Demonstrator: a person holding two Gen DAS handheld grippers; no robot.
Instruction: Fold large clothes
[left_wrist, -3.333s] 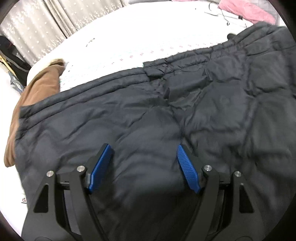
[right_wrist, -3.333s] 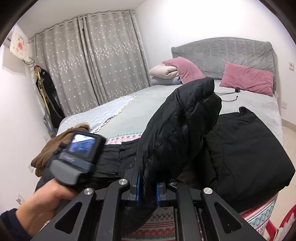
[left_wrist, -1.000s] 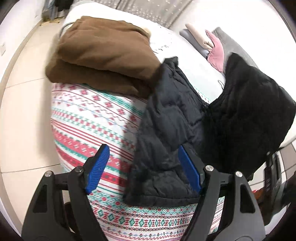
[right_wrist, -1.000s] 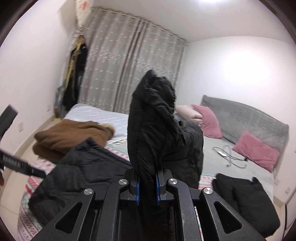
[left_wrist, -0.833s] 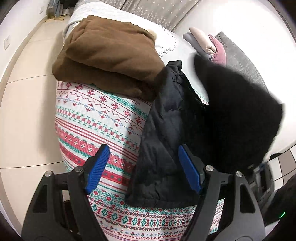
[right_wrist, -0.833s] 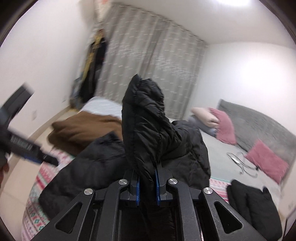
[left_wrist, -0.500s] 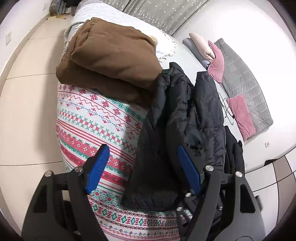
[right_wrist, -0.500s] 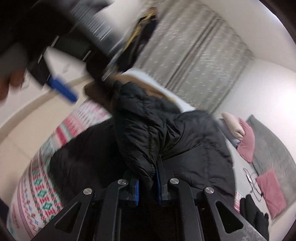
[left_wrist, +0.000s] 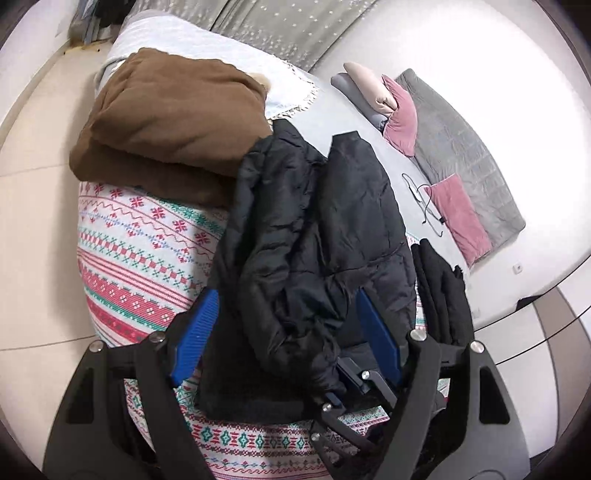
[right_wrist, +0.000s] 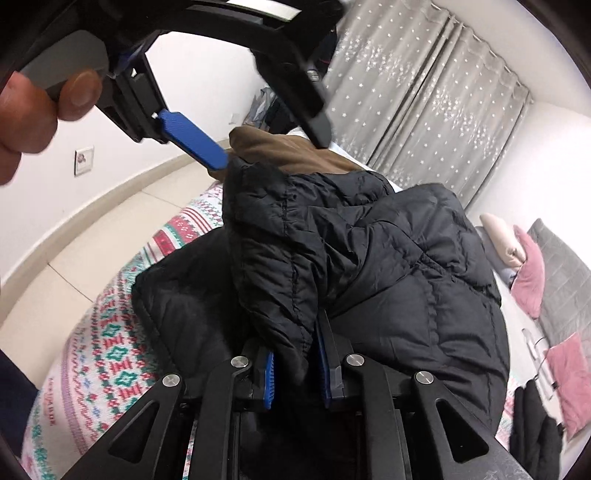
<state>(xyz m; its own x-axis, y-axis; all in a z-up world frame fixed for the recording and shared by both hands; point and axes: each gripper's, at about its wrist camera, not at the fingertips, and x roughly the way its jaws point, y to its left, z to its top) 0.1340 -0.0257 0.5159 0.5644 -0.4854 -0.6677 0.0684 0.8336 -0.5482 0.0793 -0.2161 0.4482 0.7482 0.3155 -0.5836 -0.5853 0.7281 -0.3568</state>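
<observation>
We lay the folded black puffer jacket (left_wrist: 314, 236) at the bed's foot edge (left_wrist: 140, 258).
Our right gripper (right_wrist: 295, 373) pinches its fold, fingers having just eased slightly; our left gripper (left_wrist: 284, 332) hovers open above, its long axis running toward the headboard (left_wrist: 472, 147).

Puffer jacket (left_wrist: 317, 236): black, quilted stitch lines.
Folded garment (left_wrist: 173, 122), far left: plain brown.
Bedspread (left_wrist: 147, 258), near edge: white, with red, teal and blue knit-style bands.
Pillows (left_wrist: 458, 218), far right: 2 pink.
Headboard (left_wrist: 461, 147): grey, quilted.
Curtains (right_wrist: 424, 122): grey, pale dotted motif.
Gripper pads (right_wrist: 269, 380): blue, on black frames.
Floor (left_wrist: 33, 229): cream tiles.
</observation>
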